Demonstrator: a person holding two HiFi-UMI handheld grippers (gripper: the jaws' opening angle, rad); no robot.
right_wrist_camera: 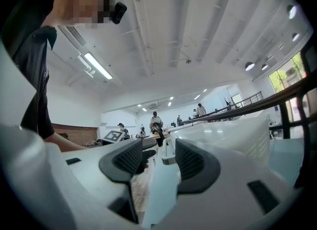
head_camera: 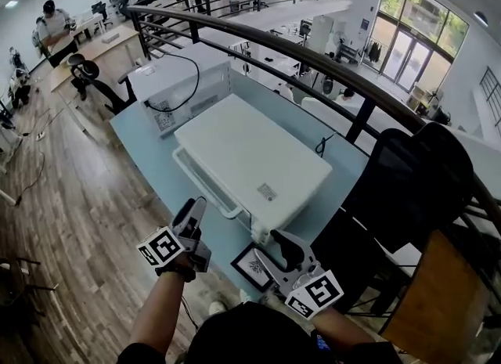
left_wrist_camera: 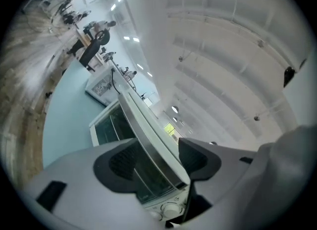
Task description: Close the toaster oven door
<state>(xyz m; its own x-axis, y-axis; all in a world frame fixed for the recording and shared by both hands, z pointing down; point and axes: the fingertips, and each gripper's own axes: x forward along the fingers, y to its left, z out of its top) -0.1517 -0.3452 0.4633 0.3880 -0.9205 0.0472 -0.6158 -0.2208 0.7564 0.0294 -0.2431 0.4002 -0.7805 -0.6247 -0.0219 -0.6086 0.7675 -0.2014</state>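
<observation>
While the toaster oven (head_camera: 250, 159) is sitting on the light-blue worktop (head_camera: 149, 163), its glass door (left_wrist_camera: 111, 125) is looking upright against the front, so the closing seems all but done. The left claw (left_wrist_camera: 158, 160) is standing spread around the door handle (left_wrist_camera: 147, 131) without pinching it. The right claw (right_wrist_camera: 156, 161) is hanging spread and empty near the oven's corner. Only backing away is remaining.
</observation>
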